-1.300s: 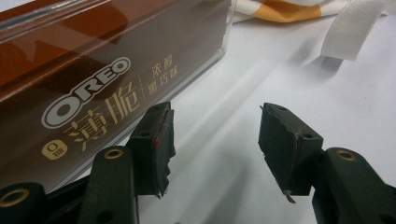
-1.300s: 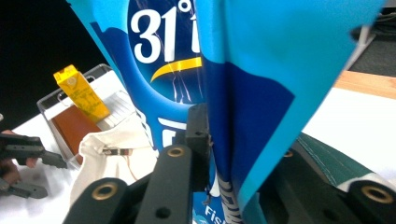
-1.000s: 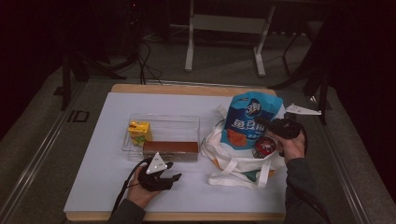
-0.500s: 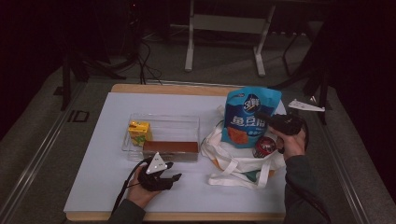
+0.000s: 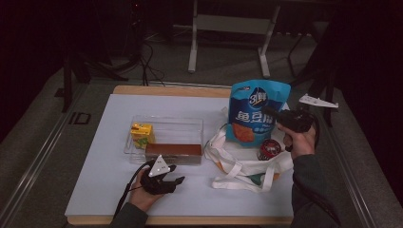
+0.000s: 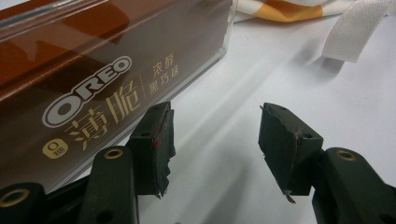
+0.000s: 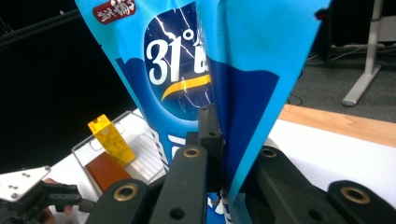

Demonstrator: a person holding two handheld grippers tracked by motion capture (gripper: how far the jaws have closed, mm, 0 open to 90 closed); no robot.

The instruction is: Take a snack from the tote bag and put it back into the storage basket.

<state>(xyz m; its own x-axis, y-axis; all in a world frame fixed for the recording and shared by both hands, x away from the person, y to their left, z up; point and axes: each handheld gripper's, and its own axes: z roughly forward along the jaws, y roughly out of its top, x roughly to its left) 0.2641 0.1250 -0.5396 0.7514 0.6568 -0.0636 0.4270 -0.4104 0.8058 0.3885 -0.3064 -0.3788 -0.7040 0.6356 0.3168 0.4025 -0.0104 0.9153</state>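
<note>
My right gripper (image 5: pixel 270 115) is shut on the side fold of a blue snack bag (image 5: pixel 256 111) and holds it upright above a white tote bag (image 5: pixel 242 166). In the right gripper view the bag (image 7: pixel 196 56) is pinched between the two jaws of that gripper (image 7: pixel 226 140). My left gripper (image 5: pixel 177 174) rests on the table, open, just in front of a brown Oreo box (image 5: pixel 173 151). In the left gripper view nothing lies between its fingers (image 6: pixel 215 135), and the Oreo box (image 6: pixel 102 70) is beside the left one.
A clear plastic box (image 5: pixel 166 126) holds the Oreo box and a yellow drink carton (image 5: pixel 141 134). A red round tin (image 5: pixel 269 149) lies in the tote bag. The tote's strap (image 6: pixel 359 28) lies on the white tabletop (image 5: pixel 95 180). Dark floor and stands surround the table.
My right gripper has risen a little with the blue bag, which now hangs higher over the tote. The left gripper has stayed where it was.
</note>
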